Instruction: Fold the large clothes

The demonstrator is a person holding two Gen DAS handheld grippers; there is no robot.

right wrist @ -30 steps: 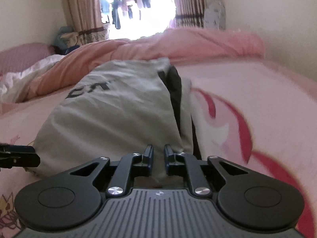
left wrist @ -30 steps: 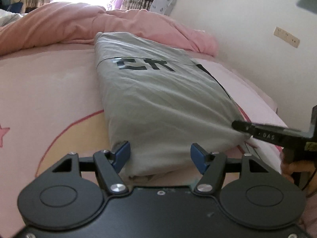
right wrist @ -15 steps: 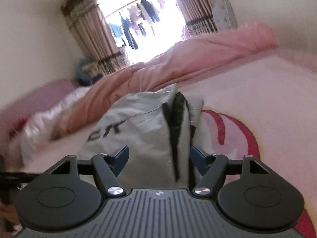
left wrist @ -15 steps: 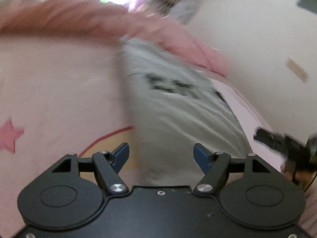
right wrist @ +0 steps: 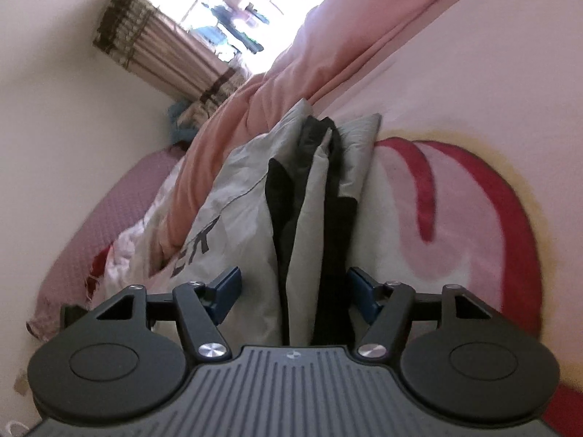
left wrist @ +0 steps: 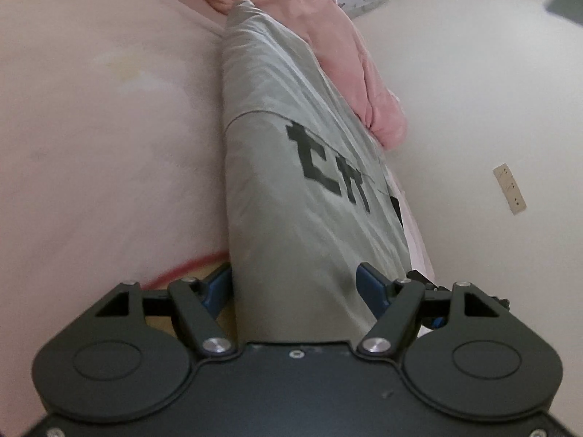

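We see a large grey cotton garment with black block lettering [left wrist: 291,189] lying folded into a long narrow strip on a pale pink printed bed sheet [left wrist: 102,127]. Its far end reaches a rumpled pink quilt [left wrist: 339,40] heaped at the head of the bed, close to a cream wall [left wrist: 473,91] that carries a beige socket plate [left wrist: 509,189].

Our left gripper [left wrist: 295,289] stands with its jaws wide apart at the near end of the strip; the grey cloth fills the gap between the blue pads, and the left pad sits right at the folded edge, but we see no pinch in the fabric. Just beyond the right pad a bit of the other black tool shows.

Our right gripper [right wrist: 293,289] has its jaws spread too, having sprung apart within the last second. Between them lie the stacked folds of the garment [right wrist: 255,218], grey layers with black panels showing at the open edge, loose and unpressed. To the right of it the sheet shows a red curved print [right wrist: 430,189]. A striped curtain [right wrist: 164,58] hangs beside a bright window [right wrist: 247,7] further off.
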